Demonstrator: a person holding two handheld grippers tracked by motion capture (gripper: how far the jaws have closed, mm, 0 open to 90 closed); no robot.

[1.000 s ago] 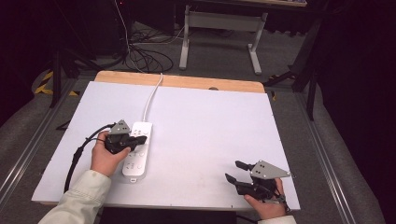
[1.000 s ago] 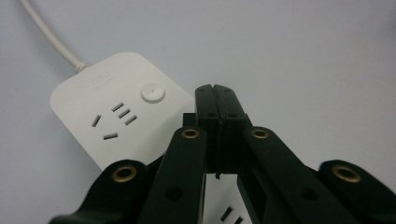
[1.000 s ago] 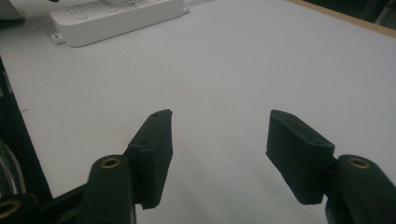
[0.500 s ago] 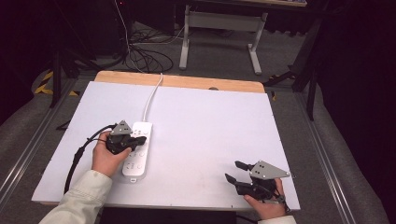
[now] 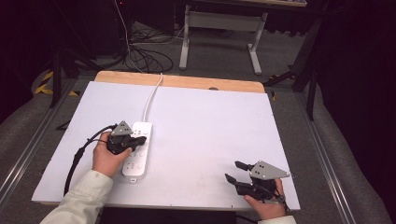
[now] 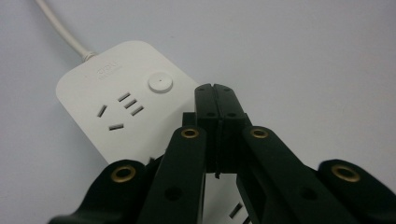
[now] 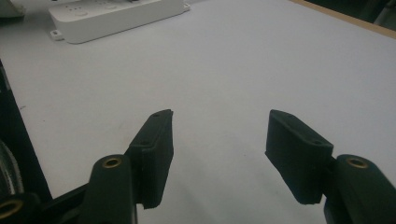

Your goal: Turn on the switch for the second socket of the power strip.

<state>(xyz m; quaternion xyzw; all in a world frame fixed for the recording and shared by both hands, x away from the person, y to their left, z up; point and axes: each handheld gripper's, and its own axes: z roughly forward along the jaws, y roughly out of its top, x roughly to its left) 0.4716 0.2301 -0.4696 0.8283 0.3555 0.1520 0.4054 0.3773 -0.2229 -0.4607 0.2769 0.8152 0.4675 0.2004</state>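
Observation:
A white power strip (image 5: 134, 167) lies on the left part of the white table top (image 5: 210, 126), and its cord (image 5: 152, 95) runs off toward the far edge. My left gripper (image 5: 142, 138) is over the strip's middle, jaws pressed together with nothing between them. In the left gripper view the shut tips (image 6: 215, 88) sit just beside the round button (image 6: 160, 83) and a socket of the power strip (image 6: 112, 74). My right gripper (image 5: 232, 171) rests near the front right corner, open and empty. Seen from the right gripper (image 7: 219, 128), the power strip (image 7: 116, 16) lies far off.
A wooden strip (image 5: 187, 81) borders the table's far edge. Beyond it, cables (image 5: 140, 51) lie on the floor beside a metal stand (image 5: 219, 28). A black cable (image 5: 77, 158) trails from the left gripper along the front left.

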